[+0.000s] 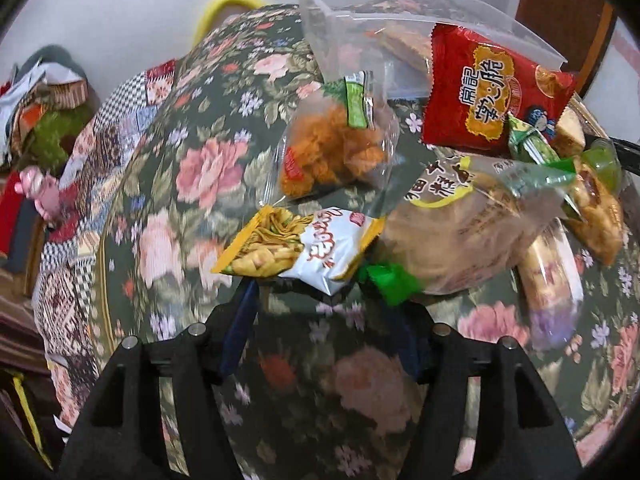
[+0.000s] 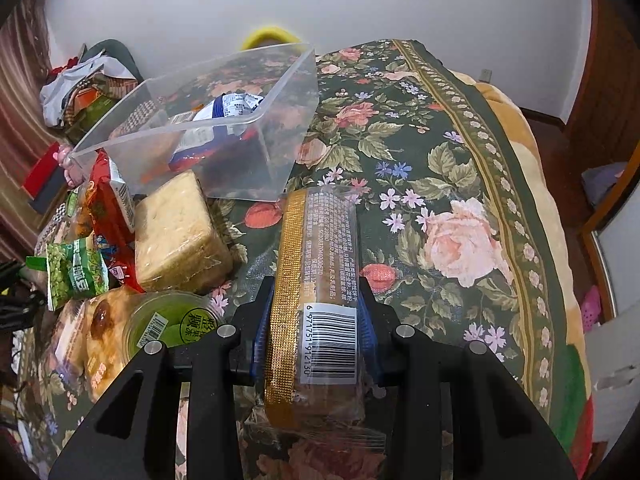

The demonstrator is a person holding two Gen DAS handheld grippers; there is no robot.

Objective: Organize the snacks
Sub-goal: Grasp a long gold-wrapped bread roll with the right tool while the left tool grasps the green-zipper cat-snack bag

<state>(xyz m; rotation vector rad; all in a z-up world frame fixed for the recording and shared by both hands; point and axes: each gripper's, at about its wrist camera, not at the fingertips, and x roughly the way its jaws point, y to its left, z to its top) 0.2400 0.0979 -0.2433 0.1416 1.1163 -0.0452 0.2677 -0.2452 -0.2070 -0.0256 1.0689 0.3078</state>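
Right hand-held gripper clamps a long, crinkly-wrapped cracker pack.

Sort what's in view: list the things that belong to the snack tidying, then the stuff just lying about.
Job: clear bin; biscuit pack clamped in the right gripper; yellow noodle-snack bag; red bag.
Lying about: clothes pile; yellow hoop.
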